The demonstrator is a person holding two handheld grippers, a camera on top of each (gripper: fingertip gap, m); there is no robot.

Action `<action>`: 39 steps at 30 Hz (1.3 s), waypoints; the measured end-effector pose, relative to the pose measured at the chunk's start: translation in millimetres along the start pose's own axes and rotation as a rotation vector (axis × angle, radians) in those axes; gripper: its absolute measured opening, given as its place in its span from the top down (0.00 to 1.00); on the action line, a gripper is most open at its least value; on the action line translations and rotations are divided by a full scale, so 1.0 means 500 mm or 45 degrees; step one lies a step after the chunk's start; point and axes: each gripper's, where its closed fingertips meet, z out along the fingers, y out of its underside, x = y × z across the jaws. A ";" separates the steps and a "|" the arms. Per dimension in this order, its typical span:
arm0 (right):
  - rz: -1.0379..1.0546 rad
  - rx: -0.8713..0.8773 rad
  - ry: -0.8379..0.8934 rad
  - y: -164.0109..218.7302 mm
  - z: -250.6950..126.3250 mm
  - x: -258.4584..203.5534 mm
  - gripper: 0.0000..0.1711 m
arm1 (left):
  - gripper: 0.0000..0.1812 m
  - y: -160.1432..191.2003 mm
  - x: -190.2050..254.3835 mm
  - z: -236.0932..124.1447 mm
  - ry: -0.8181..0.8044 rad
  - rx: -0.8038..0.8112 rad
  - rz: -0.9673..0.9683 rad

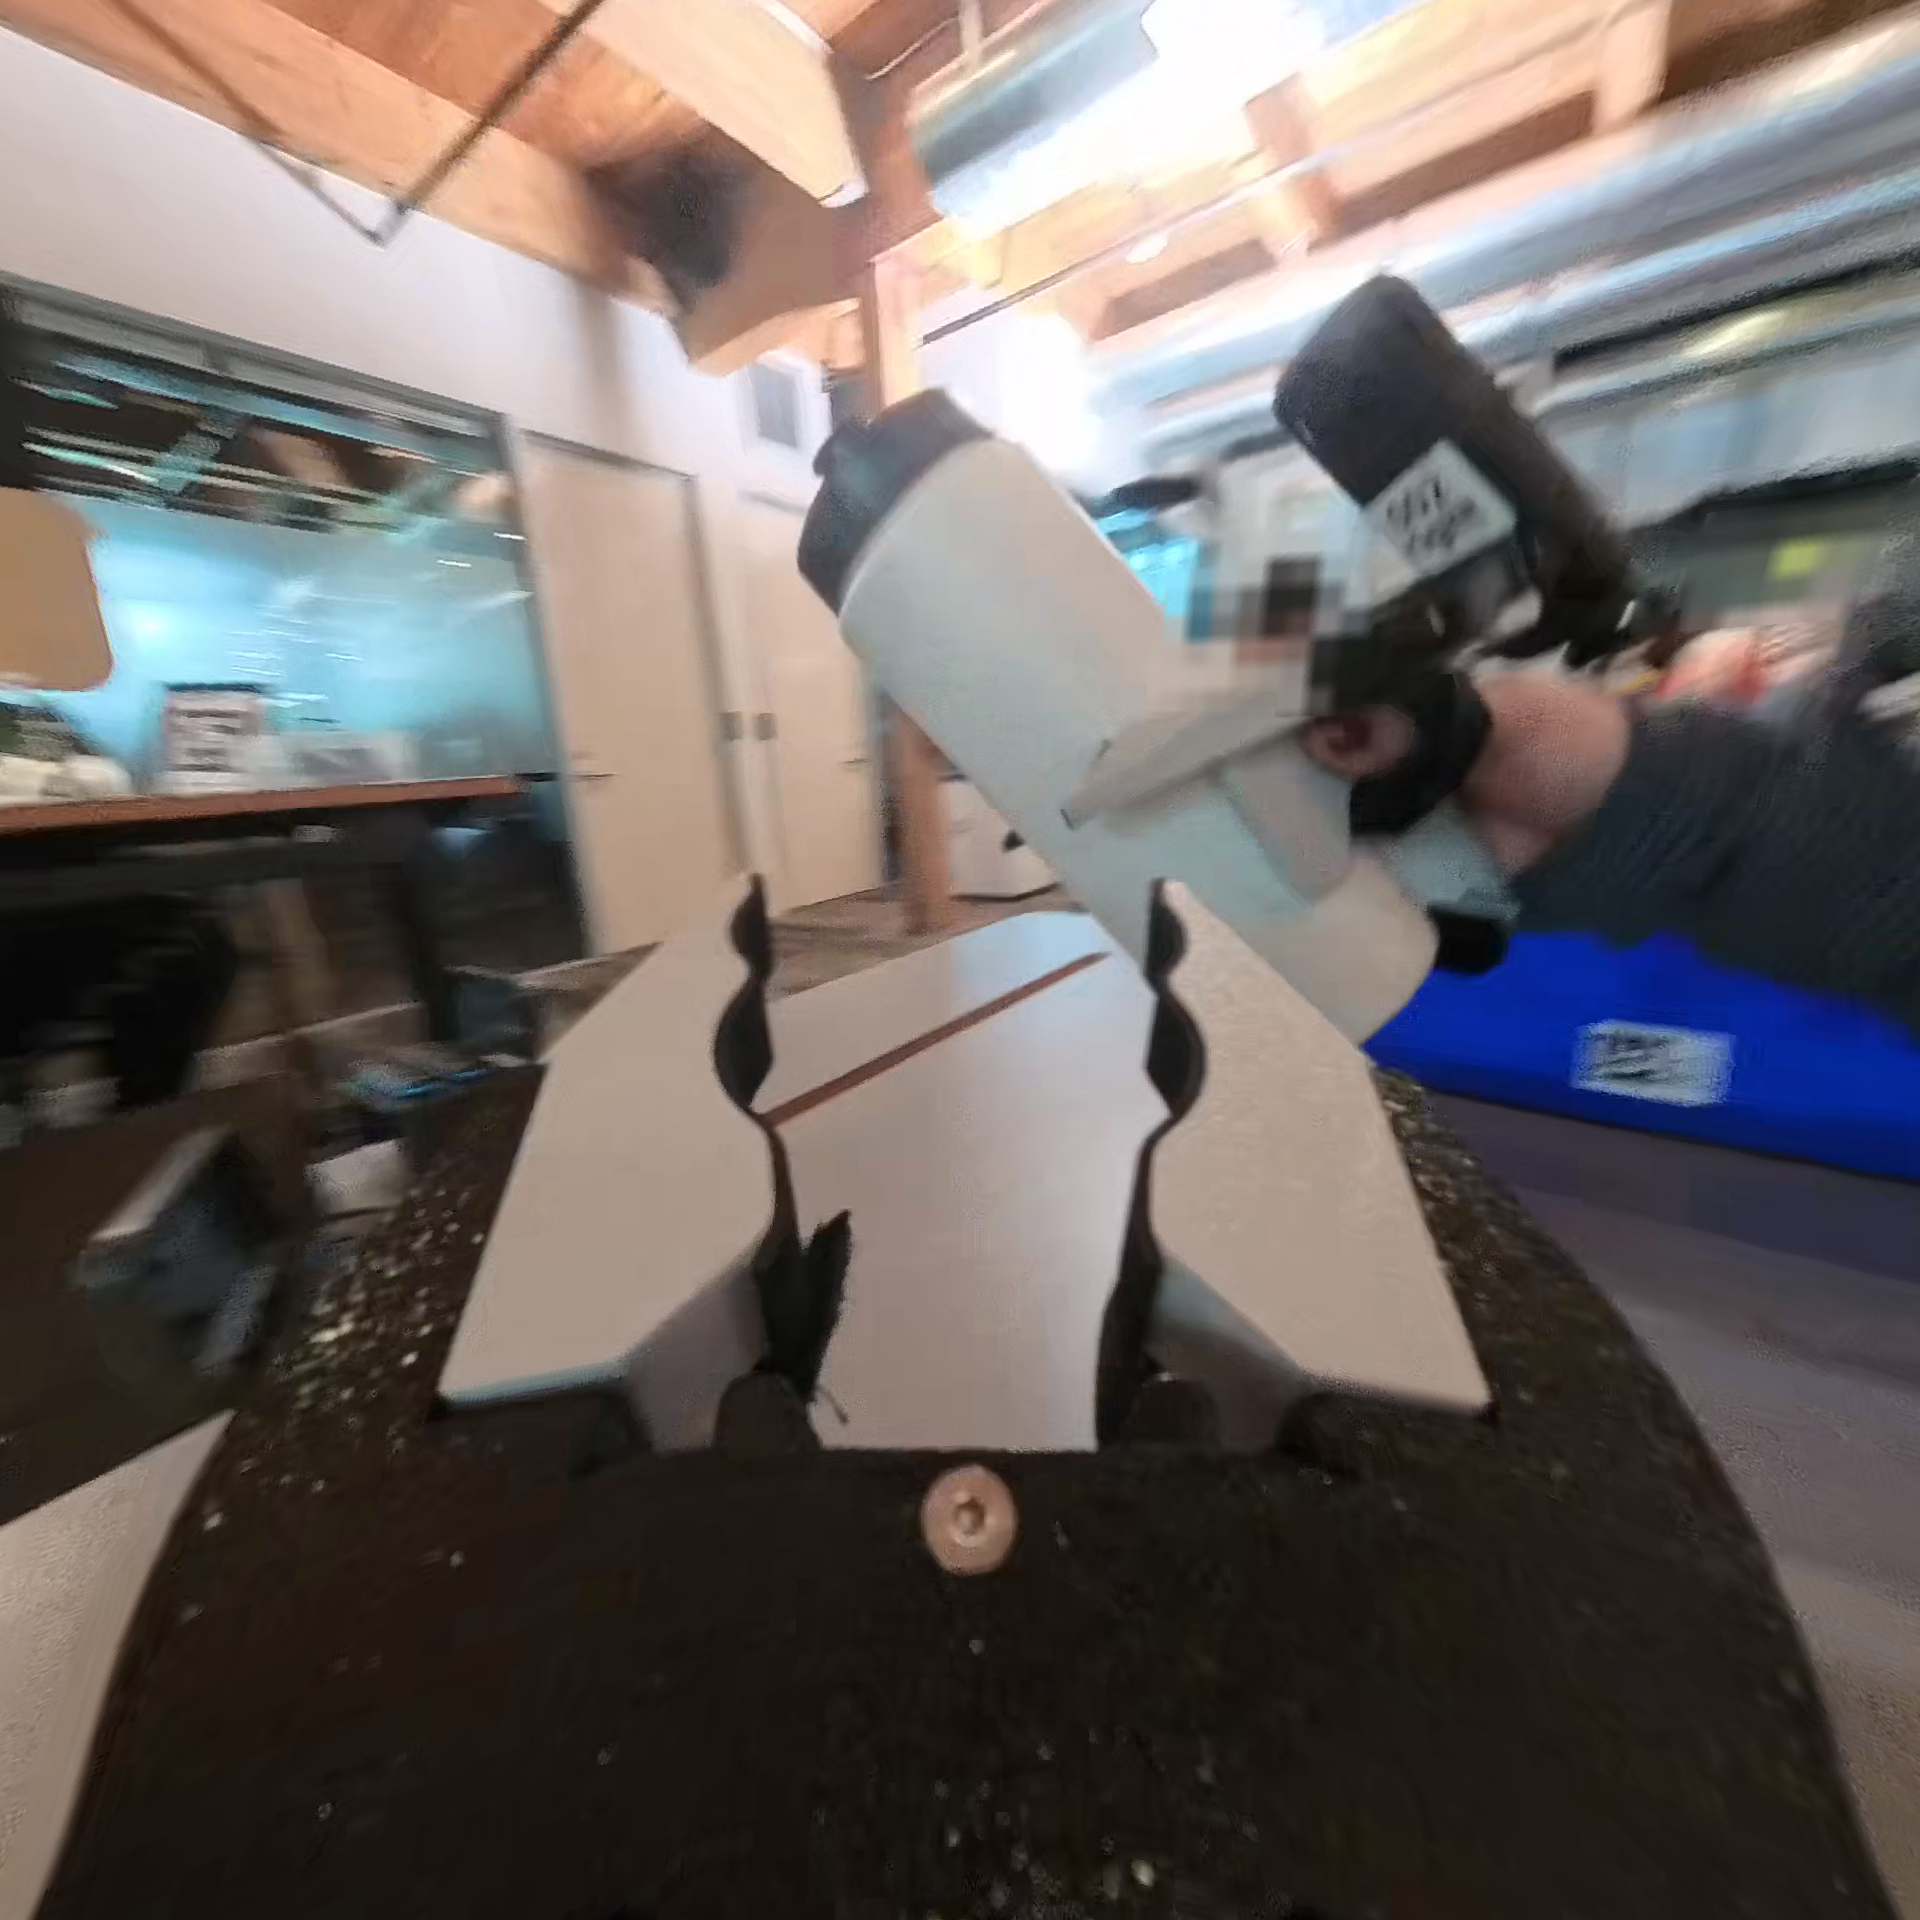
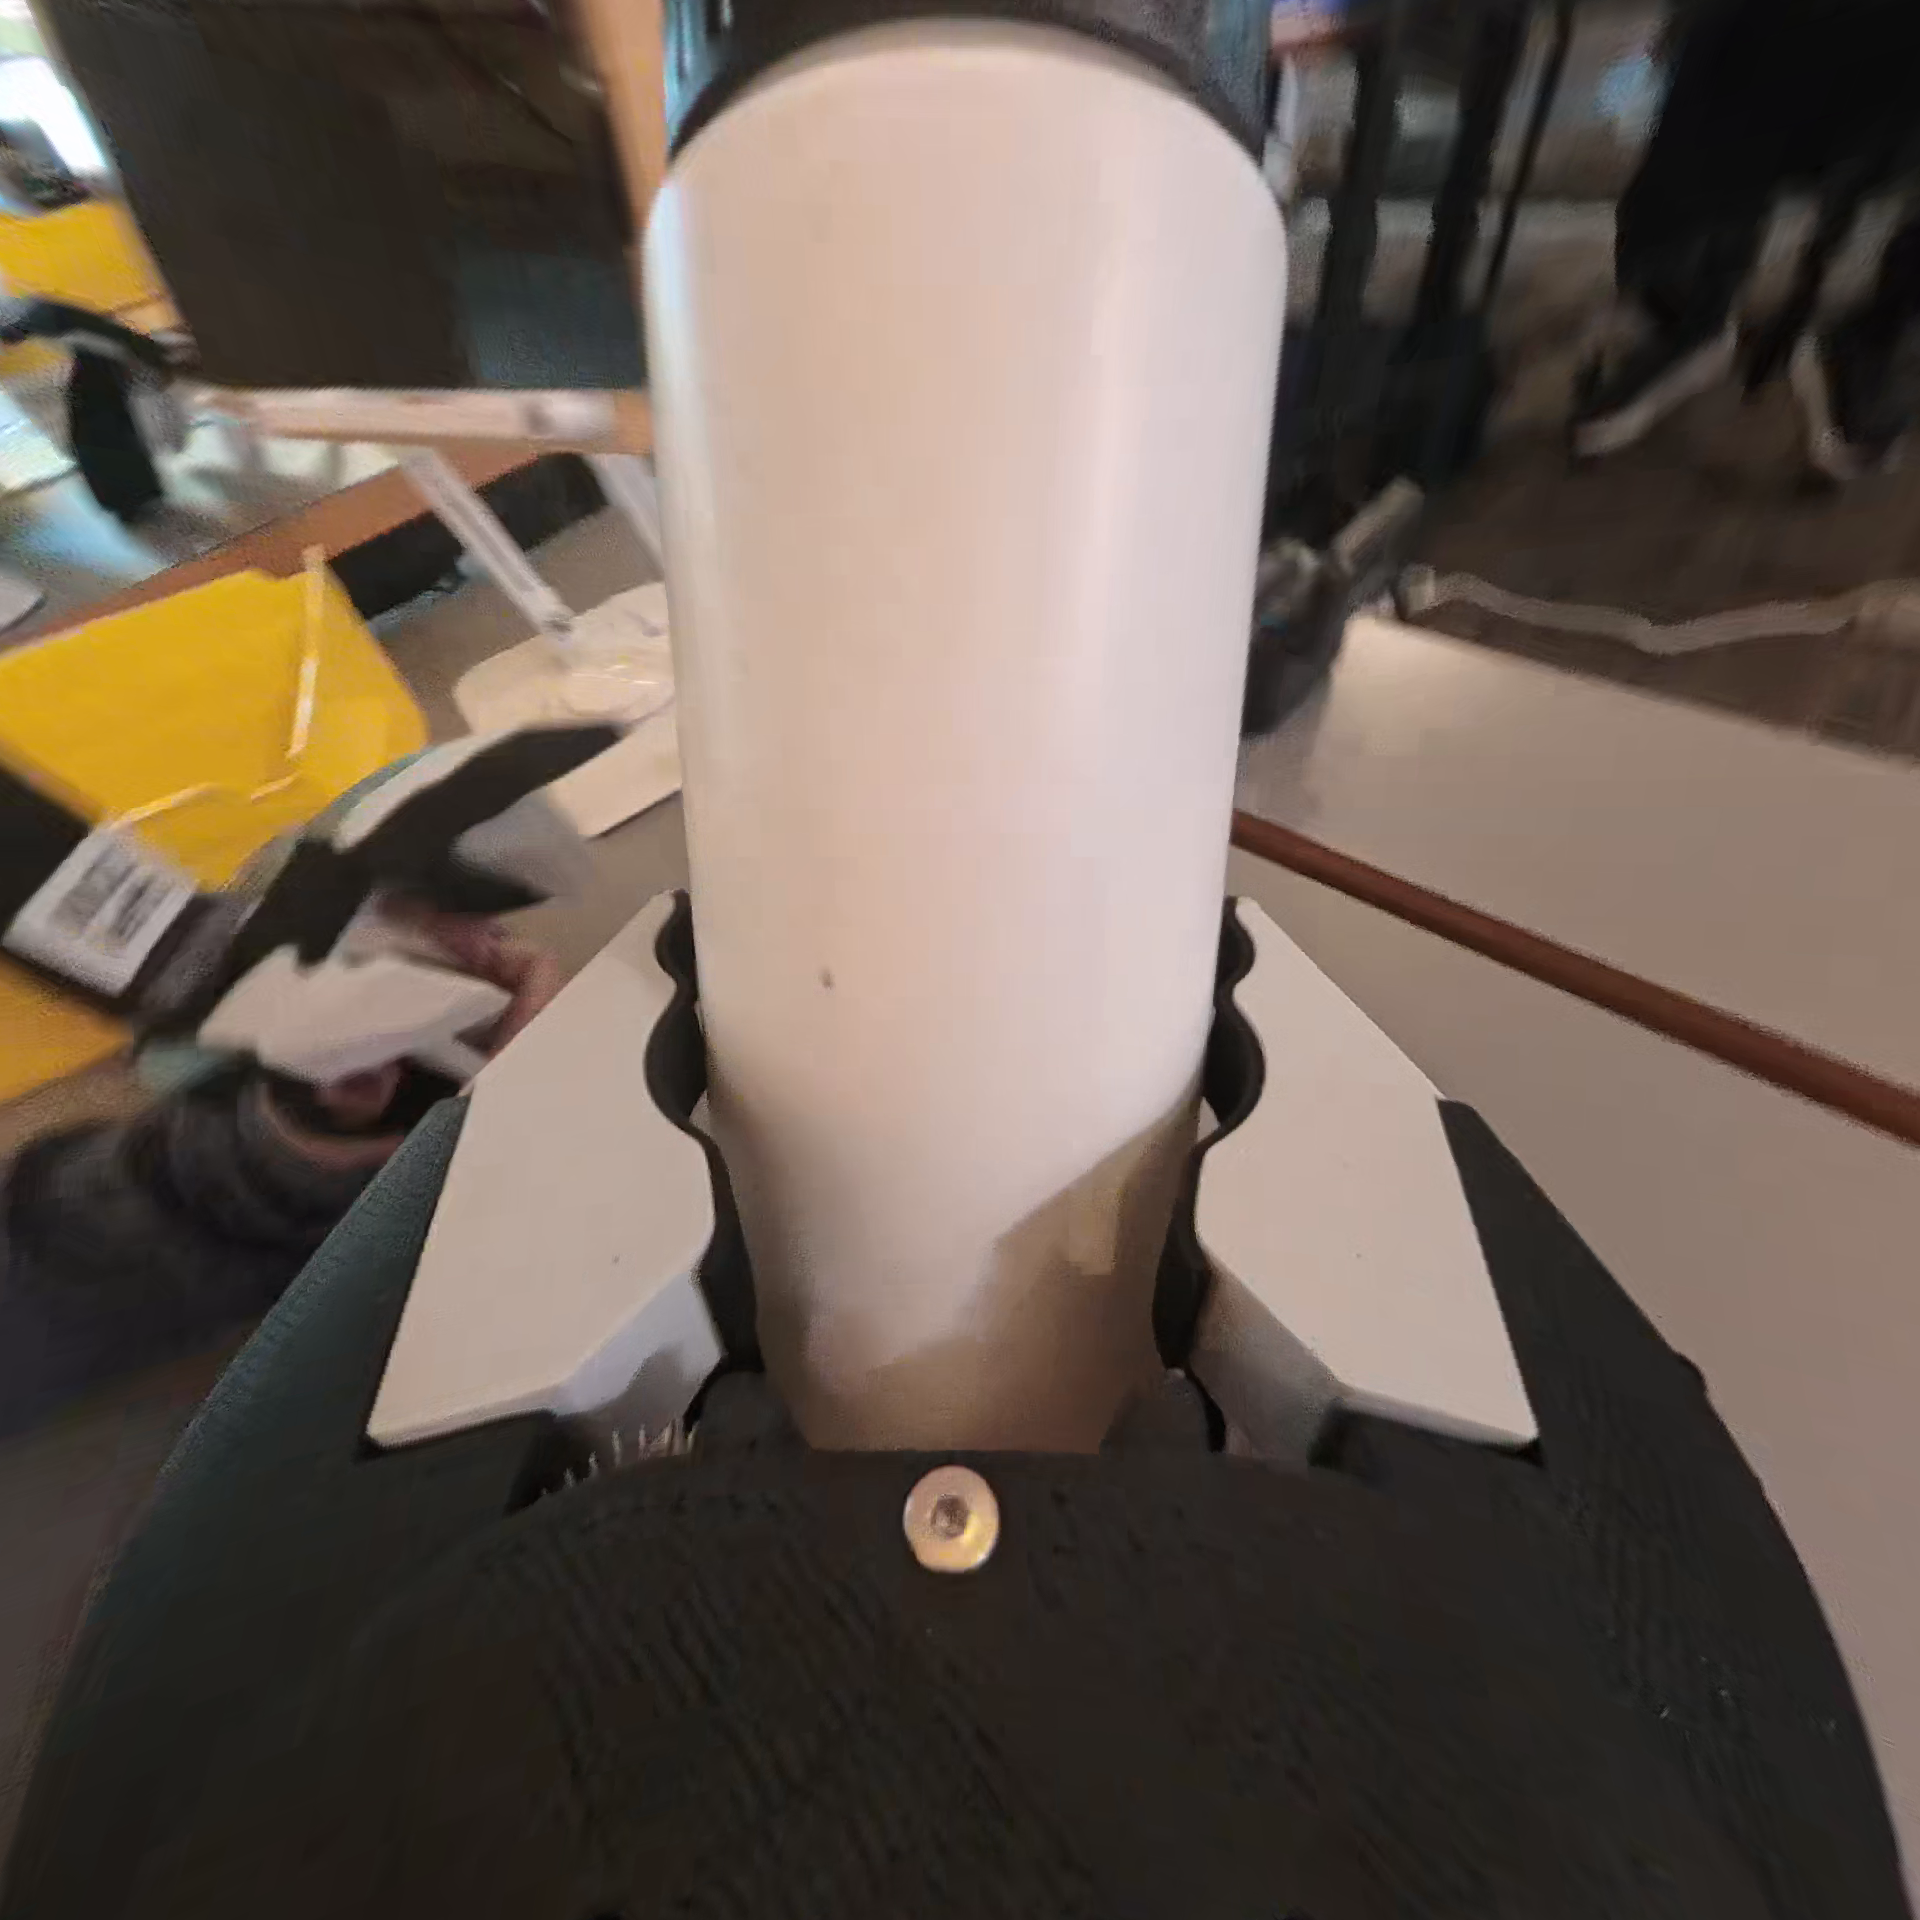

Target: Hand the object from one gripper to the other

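We see the white bottle (image 2: 961, 644) gripped low on its body by the right tongs (image 2: 956, 1039), both fingers pressed against its sides, dark cap pointing away from that camera. In the left wrist view the bottle (image 1: 1029, 675) is held tilted in the air, cap up and to the left, above the pale bench (image 1: 966, 1195). The left tongs (image 1: 961, 997) stand wide apart with nothing between them; the bottle's base end shows just past the right fingertip (image 1: 1179, 935), contact unclear. Strong blur throughout.

I see a pale table (image 1: 997, 1164) with a thin brown seam (image 1: 935, 1039) running across it, and a blue bin (image 1: 1662, 1049) at its right.
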 end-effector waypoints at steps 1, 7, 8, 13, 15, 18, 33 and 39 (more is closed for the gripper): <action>-0.098 0.062 -0.040 0.006 -0.018 -0.035 0.43 | 0.51 -0.010 0.017 0.000 0.107 0.029 -0.112; -0.455 0.302 -0.322 0.085 -0.092 -0.215 0.43 | 0.36 -0.082 0.125 -0.005 0.581 0.069 -0.374; -0.452 0.329 -0.337 0.095 -0.099 -0.225 0.43 | 0.33 -0.088 0.149 -0.005 0.642 0.040 -0.379; -0.437 0.347 -0.431 0.131 -0.120 -0.247 0.43 | 0.31 -0.098 0.243 0.000 0.790 -0.053 -0.247; -0.462 0.331 -0.461 0.138 -0.121 -0.258 0.43 | 0.35 -0.103 0.275 0.001 0.844 -0.063 -0.193; -0.516 0.311 -0.499 0.145 -0.122 -0.285 0.43 | 0.46 -0.113 0.310 -0.004 0.910 -0.019 -0.090; -0.324 0.496 -0.351 0.093 -0.131 -0.238 0.28 | 0.53 -0.198 0.207 -0.002 0.690 0.111 -0.260; -0.343 0.353 -0.412 0.142 -0.077 -0.287 0.39 | 0.52 -0.188 0.247 0.008 0.783 0.147 -0.384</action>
